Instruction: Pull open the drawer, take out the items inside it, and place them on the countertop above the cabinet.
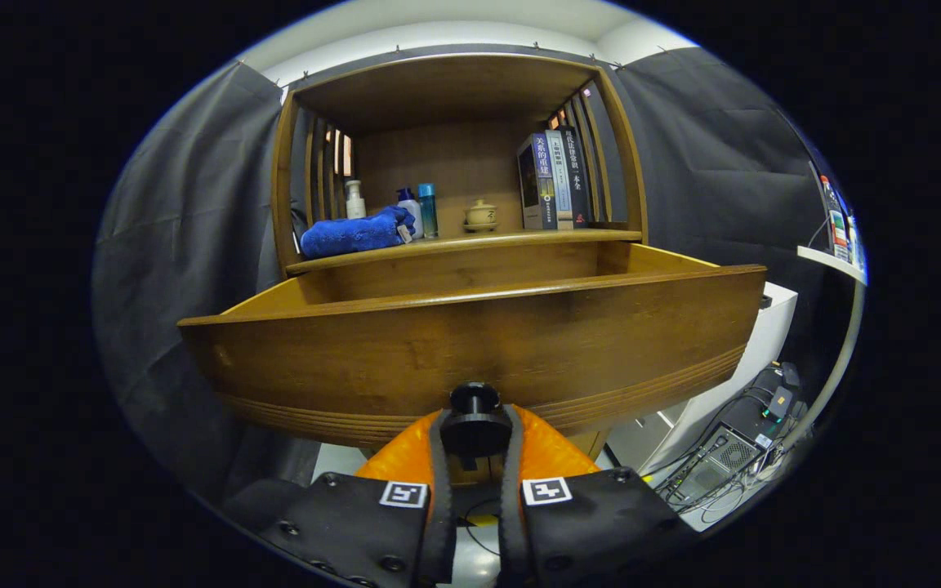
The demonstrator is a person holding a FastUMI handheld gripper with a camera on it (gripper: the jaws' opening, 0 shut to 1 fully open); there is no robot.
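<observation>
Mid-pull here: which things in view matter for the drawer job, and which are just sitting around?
Job: drawer, its knob clamped between the fingers, countertop.

Bystanders: blue towel, bottles, teapot, books, computer on the floor.

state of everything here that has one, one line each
drawer: pulled open, inside hidden by its front
knob: clamped between the fingers
gripper: shut on the knob
blue towel: rolled, lying on the countertop
books: upright
bottles: upright, capped
</observation>
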